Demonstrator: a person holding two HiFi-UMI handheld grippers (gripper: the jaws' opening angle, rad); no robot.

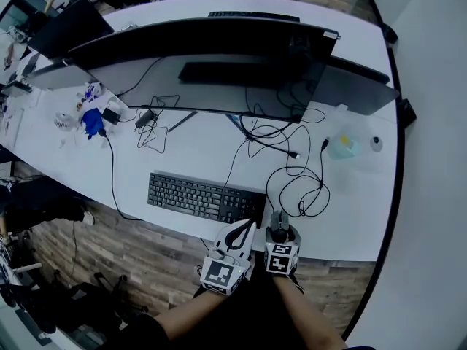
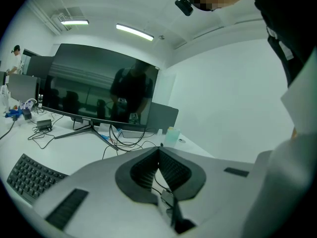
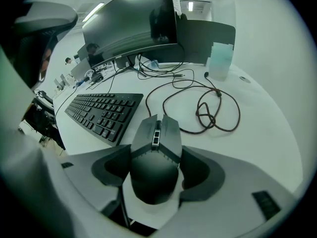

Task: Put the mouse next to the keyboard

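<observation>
Mouse: the dark mouse is held between the two jaws of the right gripper. Its front pokes out past the jaws and points at the far side of the counter.
Where the mouse is: by the near edge of the counter, just to the right of the keyboard. There is a small gap between them. I cannot tell if the mouse is resting on the counter or lifted a little.
Right gripper: its jaws are squeezed on the sides of the mouse, one on each side.
Left gripper: the left gripper has its jaws pressed together at the tips, with nothing held between them. It is by the near right corner of the keyboard, just beside the right gripper.
Keyboard: black and long. It lies flat along the near edge of the counter, a bit slanted.
Cable: a dark cable lies in loose loops on the counter, past the mouse and to the right of the keyboard.
Monitor: a big dark curved monitor stands behind the keyboard. More thin wires lie under it.
Cup: a see-through cup stands far to the right, well apart from the mouse.
Blue thing: a small blue thing sits at the left side of the counter with some other small bits.
</observation>
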